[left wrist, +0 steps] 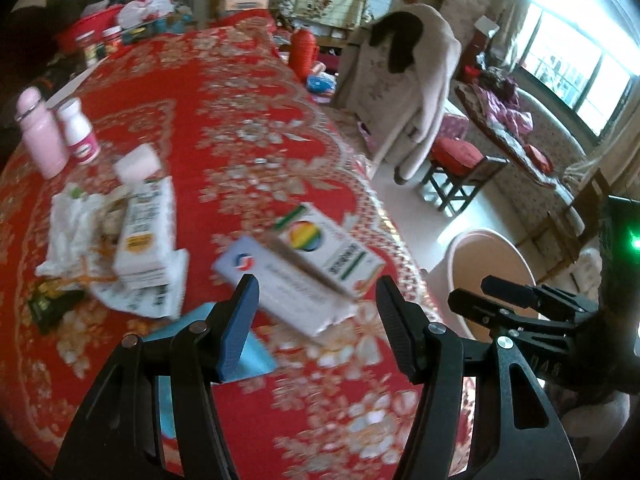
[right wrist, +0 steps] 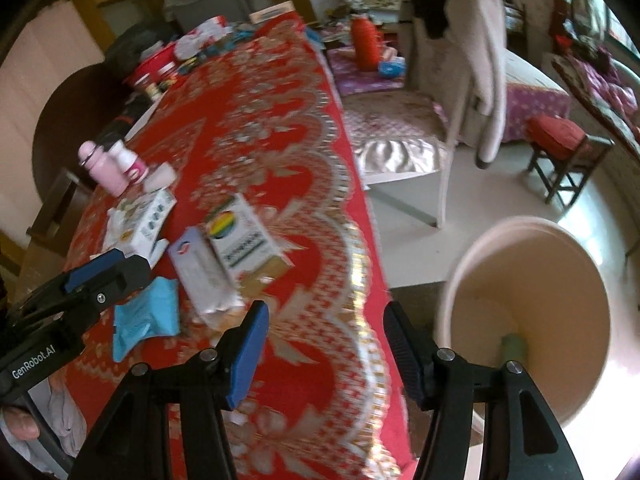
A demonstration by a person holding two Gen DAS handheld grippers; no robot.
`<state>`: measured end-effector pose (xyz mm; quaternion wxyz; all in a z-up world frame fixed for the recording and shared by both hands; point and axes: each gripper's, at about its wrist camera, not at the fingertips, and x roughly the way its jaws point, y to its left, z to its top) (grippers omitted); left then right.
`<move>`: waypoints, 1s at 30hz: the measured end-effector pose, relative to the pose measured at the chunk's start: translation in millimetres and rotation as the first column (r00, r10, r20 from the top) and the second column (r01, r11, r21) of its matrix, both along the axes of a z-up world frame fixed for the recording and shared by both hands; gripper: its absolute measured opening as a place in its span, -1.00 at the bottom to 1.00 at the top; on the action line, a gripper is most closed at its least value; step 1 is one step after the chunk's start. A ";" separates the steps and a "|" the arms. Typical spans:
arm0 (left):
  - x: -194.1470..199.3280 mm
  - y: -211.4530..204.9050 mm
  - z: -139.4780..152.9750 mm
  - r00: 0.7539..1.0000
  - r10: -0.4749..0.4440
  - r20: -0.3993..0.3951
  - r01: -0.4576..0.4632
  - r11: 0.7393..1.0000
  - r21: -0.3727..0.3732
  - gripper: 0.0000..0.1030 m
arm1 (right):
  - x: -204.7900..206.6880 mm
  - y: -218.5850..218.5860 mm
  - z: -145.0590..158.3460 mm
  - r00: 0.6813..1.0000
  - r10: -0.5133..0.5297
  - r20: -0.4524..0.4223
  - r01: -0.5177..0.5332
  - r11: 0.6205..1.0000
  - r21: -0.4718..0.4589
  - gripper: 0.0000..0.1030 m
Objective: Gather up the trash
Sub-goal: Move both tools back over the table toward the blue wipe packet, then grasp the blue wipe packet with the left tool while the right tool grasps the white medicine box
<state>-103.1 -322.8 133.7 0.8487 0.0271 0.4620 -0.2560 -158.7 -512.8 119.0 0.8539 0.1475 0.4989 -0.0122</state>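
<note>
Trash lies on a red patterned tablecloth (left wrist: 240, 92): a long white box (left wrist: 280, 284) (right wrist: 200, 280), a box with a rainbow circle (left wrist: 332, 248) (right wrist: 240, 236), a blue packet (left wrist: 248, 356) (right wrist: 148, 316), a white carton (left wrist: 144, 232) (right wrist: 148, 220) and crumpled tissue (left wrist: 72, 224). A beige bin (right wrist: 532, 320) (left wrist: 488, 272) stands on the floor beside the table, a green item at its bottom. My left gripper (left wrist: 316, 320) is open and empty just before the long white box; it also shows in the right wrist view (right wrist: 96, 276). My right gripper (right wrist: 324, 344) is open and empty over the table edge, left of the bin.
A pink bottle (left wrist: 40, 136) and a small white bottle (left wrist: 80, 132) stand at the table's left. Red containers and bags (left wrist: 112, 28) crowd the far end. A chair with a draped coat (right wrist: 452, 80) and a red-cushioned stool (right wrist: 560, 152) stand on the floor.
</note>
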 end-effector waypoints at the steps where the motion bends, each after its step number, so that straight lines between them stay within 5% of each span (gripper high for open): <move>1: 2.0 12.2 0.1 1.000 0.008 -0.007 -0.008 1.000 -0.014 0.15 | 2.7 5.2 0.8 1.000 0.011 0.002 -0.011 1.000 0.000 0.12; 13: 6.6 104.5 -22.4 0.996 0.036 -0.078 -0.037 0.999 -0.009 0.15 | 30.7 64.3 -6.3 0.992 0.127 -0.004 -0.127 0.992 0.020 0.12; 22: 16.7 118.5 -46.6 0.991 0.043 -0.123 -0.040 0.999 0.027 0.16 | 46.5 90.6 -20.5 0.978 0.206 -0.029 -0.203 0.975 0.087 0.12; 30: 49.2 139.1 -71.8 0.969 0.148 -0.200 -0.148 0.989 0.013 0.15 | 74.3 102.2 -38.4 0.968 0.243 -0.064 -0.235 0.966 0.109 0.12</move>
